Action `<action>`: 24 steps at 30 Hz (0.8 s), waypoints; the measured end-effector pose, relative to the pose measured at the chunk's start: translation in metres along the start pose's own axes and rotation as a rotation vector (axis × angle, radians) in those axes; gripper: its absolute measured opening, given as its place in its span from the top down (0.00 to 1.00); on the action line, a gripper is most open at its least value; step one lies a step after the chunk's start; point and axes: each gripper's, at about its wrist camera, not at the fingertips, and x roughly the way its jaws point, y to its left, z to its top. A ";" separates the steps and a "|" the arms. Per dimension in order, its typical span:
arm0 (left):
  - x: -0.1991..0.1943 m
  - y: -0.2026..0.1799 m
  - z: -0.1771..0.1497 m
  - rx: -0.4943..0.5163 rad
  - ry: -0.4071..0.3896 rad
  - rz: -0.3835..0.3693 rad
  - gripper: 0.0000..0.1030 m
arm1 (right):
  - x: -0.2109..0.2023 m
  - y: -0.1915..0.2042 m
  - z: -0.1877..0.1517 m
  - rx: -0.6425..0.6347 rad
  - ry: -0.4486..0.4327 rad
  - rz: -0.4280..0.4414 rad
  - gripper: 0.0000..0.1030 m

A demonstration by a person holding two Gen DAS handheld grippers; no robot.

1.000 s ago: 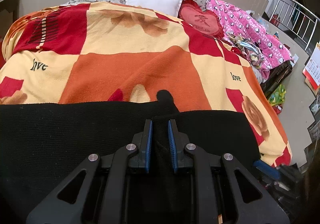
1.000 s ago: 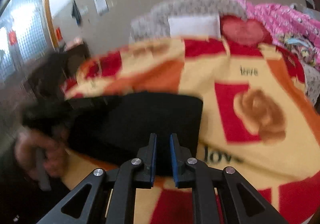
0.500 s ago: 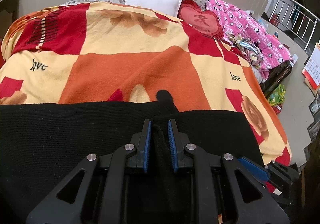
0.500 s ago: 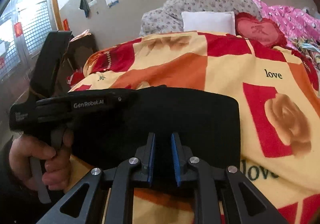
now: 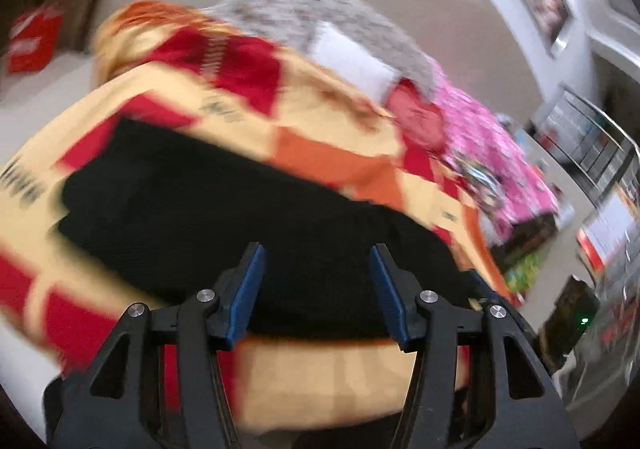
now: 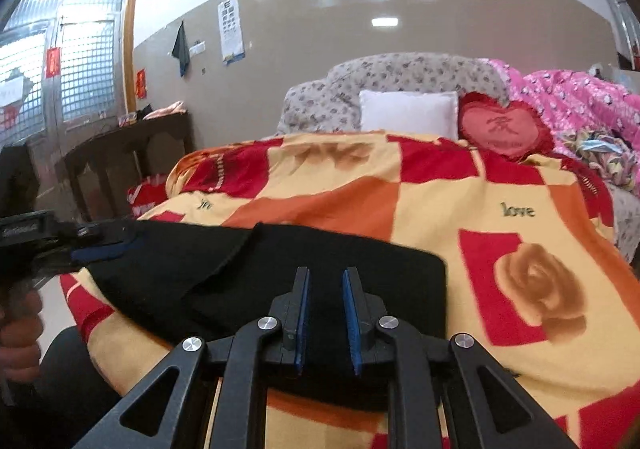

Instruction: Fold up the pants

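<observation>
Bed under a red, orange and yellow blanket (image 6: 400,201); black pants (image 6: 320,269) lay folded across its near part. My left gripper (image 5: 318,289) had just been opening, jaws apart with nothing between them. My right gripper (image 6: 325,319) seemed still clamped on the near edge. Best to release without dragging cloth, then flatten the fold.
</observation>
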 end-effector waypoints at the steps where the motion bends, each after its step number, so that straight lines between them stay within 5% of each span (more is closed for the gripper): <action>1: -0.002 0.010 -0.001 -0.030 0.006 0.022 0.48 | 0.002 0.002 0.000 -0.003 0.007 0.004 0.85; 7: -0.038 0.053 0.000 -0.143 -0.117 0.165 0.48 | 0.018 0.005 -0.010 -0.007 0.090 -0.032 0.84; 13: -0.028 0.072 -0.009 -0.202 -0.114 0.206 0.48 | 0.023 -0.005 -0.016 0.057 0.106 0.003 0.83; 18: -0.016 0.077 -0.003 -0.237 -0.114 0.135 0.48 | 0.023 -0.001 -0.017 0.036 0.101 -0.010 0.83; 24: -0.019 0.095 0.005 -0.479 -0.138 0.031 0.38 | 0.023 0.000 -0.016 0.031 0.099 -0.015 0.83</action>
